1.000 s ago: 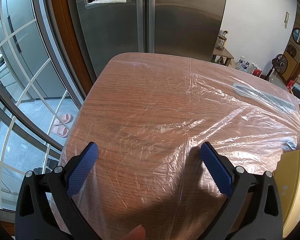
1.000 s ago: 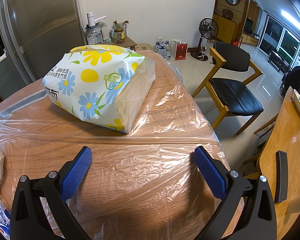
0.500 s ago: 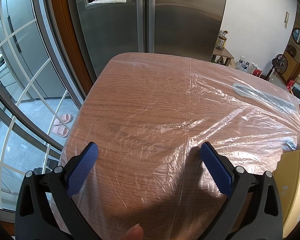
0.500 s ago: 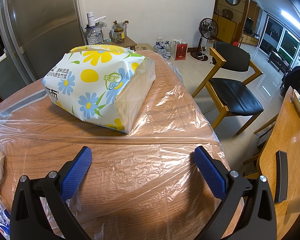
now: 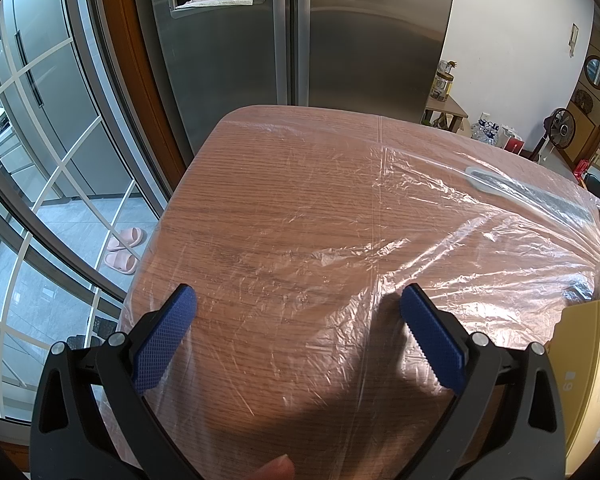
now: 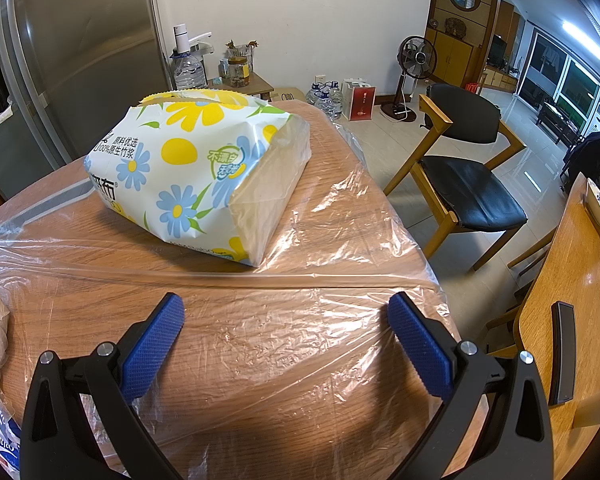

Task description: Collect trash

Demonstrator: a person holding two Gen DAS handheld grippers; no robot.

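Both my left tongs (image 5: pixel 298 300) and right tongs (image 6: pixel 284 310) gape wide with nothing between them over the wooden table's crinkled clear plastic sheet (image 6: pixel 332 220), so I'd reach the right pair ahead to the floral-printed tissue pack (image 6: pixel 188 172), pinching its soft wrapper squarely

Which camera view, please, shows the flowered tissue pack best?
The right wrist view: the flowered tissue pack lies whole on the plastic-covered table. The left wrist view shows at most a sliver at its right edge.
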